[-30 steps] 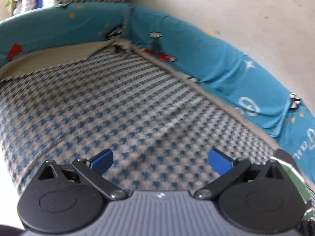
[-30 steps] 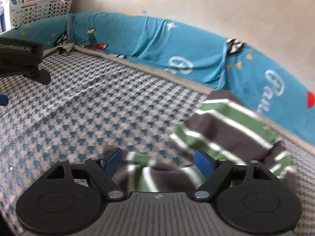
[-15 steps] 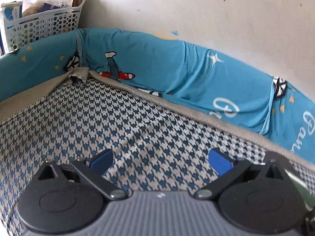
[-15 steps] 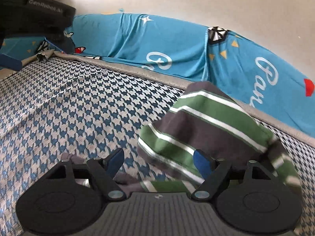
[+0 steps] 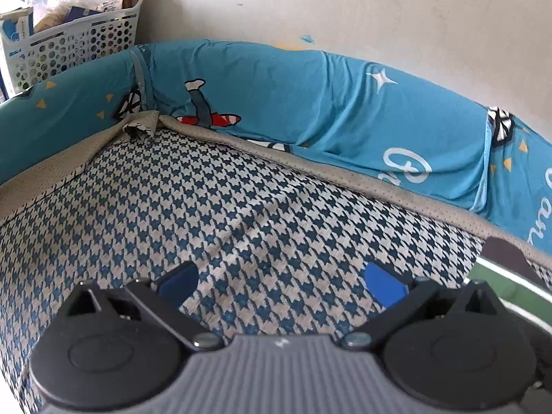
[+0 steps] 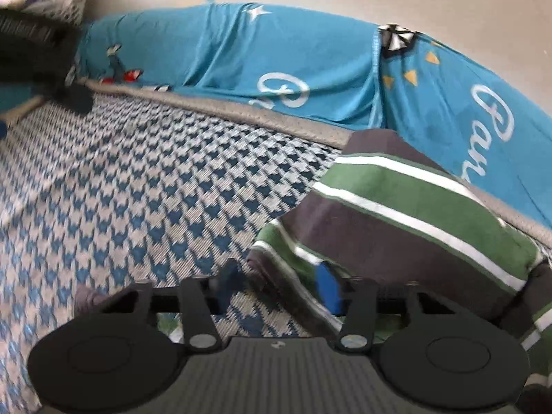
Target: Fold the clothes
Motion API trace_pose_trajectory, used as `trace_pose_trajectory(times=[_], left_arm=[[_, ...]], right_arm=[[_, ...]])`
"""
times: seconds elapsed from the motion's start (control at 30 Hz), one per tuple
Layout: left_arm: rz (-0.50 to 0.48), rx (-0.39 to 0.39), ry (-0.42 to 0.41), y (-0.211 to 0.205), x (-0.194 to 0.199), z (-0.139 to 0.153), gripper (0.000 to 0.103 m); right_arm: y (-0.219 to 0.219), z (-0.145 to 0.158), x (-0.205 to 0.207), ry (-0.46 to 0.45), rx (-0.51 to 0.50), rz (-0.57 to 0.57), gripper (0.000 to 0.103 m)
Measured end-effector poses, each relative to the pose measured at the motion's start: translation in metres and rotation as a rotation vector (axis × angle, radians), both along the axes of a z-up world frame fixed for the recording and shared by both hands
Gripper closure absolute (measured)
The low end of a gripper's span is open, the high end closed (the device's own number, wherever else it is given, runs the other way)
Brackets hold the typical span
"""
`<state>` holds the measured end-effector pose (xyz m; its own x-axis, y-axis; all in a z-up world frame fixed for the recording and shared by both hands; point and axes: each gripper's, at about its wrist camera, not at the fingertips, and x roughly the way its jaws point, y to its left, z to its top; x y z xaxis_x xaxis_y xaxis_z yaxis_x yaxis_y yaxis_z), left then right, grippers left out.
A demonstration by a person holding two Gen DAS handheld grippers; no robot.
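Observation:
A striped garment (image 6: 407, 214), green, dark grey and white, lies bunched on the houndstooth bed sheet (image 6: 155, 189). My right gripper (image 6: 276, 284) is low at the garment's near left edge. Its jaws are closing, with a fold of the cloth between them; the right pad touches the cloth and the left pad looks just clear of it, though motion blurs it. My left gripper (image 5: 281, 281) hovers open over the bare sheet (image 5: 207, 207), nothing between its fingers. A corner of the garment (image 5: 500, 265) shows at its right. The left gripper's body (image 6: 34, 45) fills the top left of the right wrist view.
A blue padded bumper (image 5: 327, 114) with printed lettering runs along the bed's far edge and left side, against a pale wall. A white perforated basket (image 5: 69, 45) full of items stands behind the far left corner. A beige mattress border (image 5: 345, 176) edges the sheet.
The right gripper has come down and in to the garment's edge, and its jaws have narrowed around the cloth. The left gripper has shifted and rolled, bringing the back wall and basket into view.

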<state>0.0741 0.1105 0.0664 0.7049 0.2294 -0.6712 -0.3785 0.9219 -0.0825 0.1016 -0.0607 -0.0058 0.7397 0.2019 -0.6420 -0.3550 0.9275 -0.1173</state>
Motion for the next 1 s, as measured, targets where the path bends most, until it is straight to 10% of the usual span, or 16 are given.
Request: trace_pose_trajectory(times=[0.47,0.7,1.0], left_arm=[[-0.068,0.021,0.049,-0.028,0.002,-0.015,0.0],[-0.074,-0.004,0.079,-0.032,0.005,-0.023,0.0],[-0.056,-0.02,0.103,-0.02,0.002,-0.028,0.0]], right_arm=[[-0.084,0.058,-0.021,-0.126,0.234,-0.133,0.091],[-0.06,0.046,-0.023,-0.081,0.199,-0.01,0.059],[-0.018,0.016,-0.013,-0.022,0.068,0.083,0.05]])
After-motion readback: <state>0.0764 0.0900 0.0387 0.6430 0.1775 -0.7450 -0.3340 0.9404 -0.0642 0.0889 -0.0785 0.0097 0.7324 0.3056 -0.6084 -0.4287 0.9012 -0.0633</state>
